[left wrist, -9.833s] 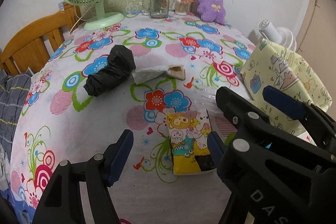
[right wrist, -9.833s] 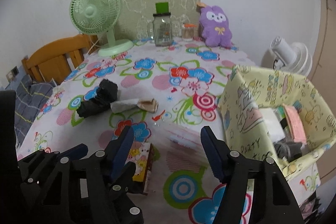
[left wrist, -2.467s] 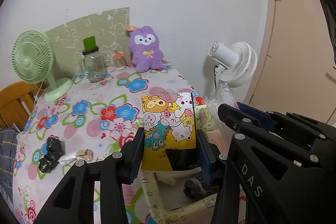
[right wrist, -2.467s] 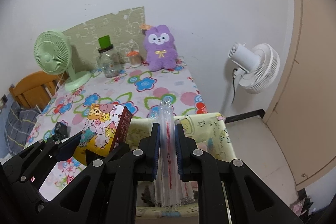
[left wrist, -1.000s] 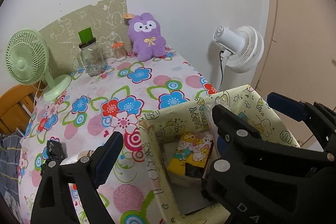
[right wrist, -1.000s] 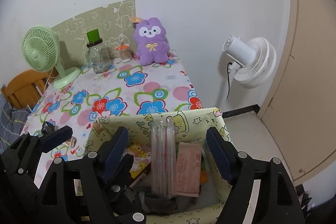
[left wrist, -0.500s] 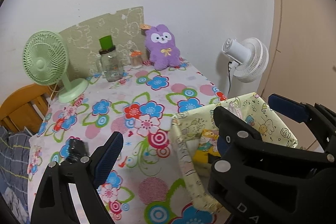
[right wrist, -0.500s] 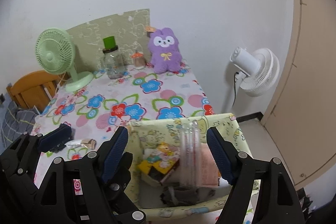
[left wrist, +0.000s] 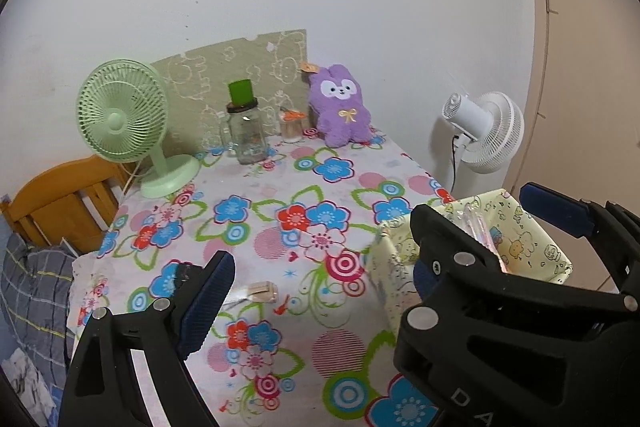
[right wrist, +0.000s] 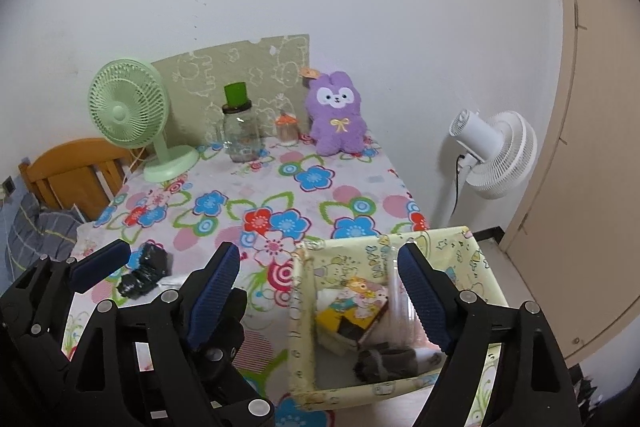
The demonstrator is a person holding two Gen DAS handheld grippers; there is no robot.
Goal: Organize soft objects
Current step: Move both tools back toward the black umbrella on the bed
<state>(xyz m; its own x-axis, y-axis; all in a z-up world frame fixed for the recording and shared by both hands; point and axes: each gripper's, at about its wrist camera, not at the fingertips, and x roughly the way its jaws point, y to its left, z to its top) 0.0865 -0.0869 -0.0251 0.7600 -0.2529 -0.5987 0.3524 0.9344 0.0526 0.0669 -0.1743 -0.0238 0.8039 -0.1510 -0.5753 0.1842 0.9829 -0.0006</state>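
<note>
A yellow fabric bin stands at the table's right edge. It holds a cartoon-printed pack, a clear plastic pack and a dark item. My right gripper hovers above the bin's left wall; its jaws are opening with nothing between them. My left gripper is open and empty over the floral tablecloth, left of the bin. A black bundle and a small beige piece lie on the table. A purple plush sits at the back.
A green desk fan, a glass jar with a green lid and a small jar stand along the back wall. A white floor fan is at the right. A wooden chair and a grey plaid cloth are at the left.
Both grippers let go of their packs, which now lie in the bin. Both have since drawn back and up from it, and the view has swung left over the table.
</note>
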